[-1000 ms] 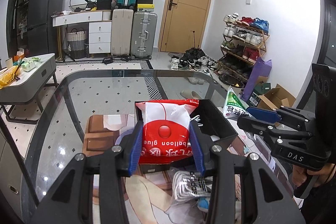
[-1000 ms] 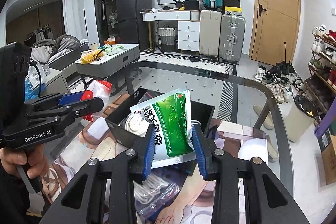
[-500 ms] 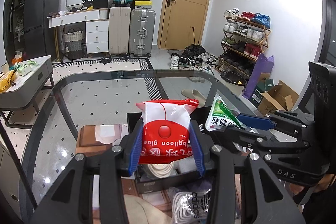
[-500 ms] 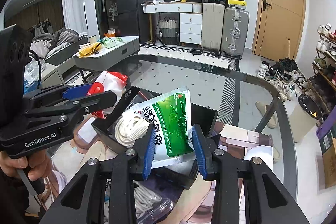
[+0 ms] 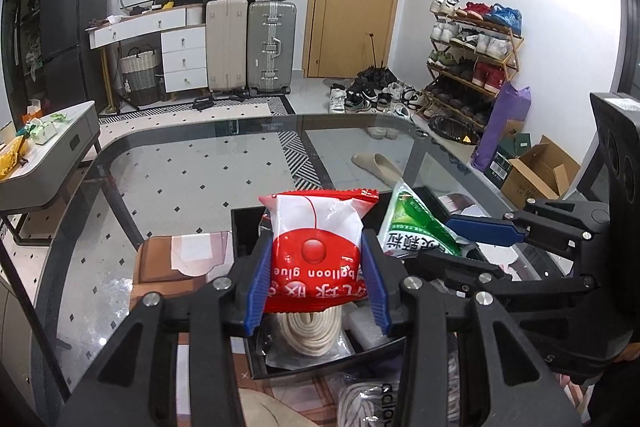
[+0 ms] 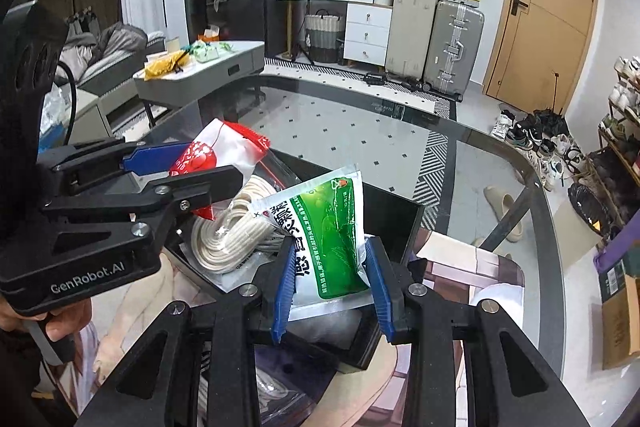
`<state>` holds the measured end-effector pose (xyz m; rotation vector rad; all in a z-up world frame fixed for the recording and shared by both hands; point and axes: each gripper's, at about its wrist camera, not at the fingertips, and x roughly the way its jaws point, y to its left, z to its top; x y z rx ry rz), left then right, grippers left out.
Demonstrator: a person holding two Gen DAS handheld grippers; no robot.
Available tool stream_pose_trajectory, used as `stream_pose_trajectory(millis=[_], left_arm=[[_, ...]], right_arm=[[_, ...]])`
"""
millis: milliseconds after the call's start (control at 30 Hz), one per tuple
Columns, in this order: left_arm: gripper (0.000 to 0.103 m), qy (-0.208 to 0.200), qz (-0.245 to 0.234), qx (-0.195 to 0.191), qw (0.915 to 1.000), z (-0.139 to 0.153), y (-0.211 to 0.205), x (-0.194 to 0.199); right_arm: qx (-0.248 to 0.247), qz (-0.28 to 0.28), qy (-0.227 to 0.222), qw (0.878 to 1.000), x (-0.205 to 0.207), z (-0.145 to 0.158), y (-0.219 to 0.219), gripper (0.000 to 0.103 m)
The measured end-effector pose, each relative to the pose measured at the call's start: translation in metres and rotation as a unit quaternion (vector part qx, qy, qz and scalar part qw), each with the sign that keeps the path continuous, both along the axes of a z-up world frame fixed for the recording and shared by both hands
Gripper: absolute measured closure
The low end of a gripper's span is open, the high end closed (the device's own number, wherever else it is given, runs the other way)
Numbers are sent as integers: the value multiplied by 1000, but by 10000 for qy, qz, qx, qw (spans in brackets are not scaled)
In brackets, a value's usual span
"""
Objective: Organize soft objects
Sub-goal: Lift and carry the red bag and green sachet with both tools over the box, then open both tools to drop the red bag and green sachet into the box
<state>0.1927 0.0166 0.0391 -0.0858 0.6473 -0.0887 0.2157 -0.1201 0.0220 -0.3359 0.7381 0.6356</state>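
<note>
Glass table (image 5: 168, 163) in a cluttered room, with suitcases (image 5: 248, 43) and a shoe rack (image 5: 472, 55) along the far walls. On the table stands a black tray (image 6: 396, 223) holding a coil of cream rope (image 6: 232, 235) in clear wrap. Left gripper (image 5: 316, 287), blue pads closed on a red-and-white pouch (image 5: 316, 247): glossy, pillow-shaped, crimped red top edge, white upper half, red lower half printed "balloon glue" upside down; it is held upright above the rope. Right gripper (image 6: 330, 291), pads closed on a green-and-white pouch (image 6: 328, 231): flat, shiny, white margins, green panel with Chinese text, tilted over the tray's near side. Both pouches hang just beside each other over the tray. Below the tray's near edge lies a clear bag marked "adidas" (image 5: 376, 403).
</note>
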Motion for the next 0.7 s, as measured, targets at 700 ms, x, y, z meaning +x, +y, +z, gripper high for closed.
stream_pose_trajectory(millis=[700], left_arm=[[62,333,-47,141,9993,-23,-8,20]], right_arm=[[-444,67,137,9989,23,-24,16,67]])
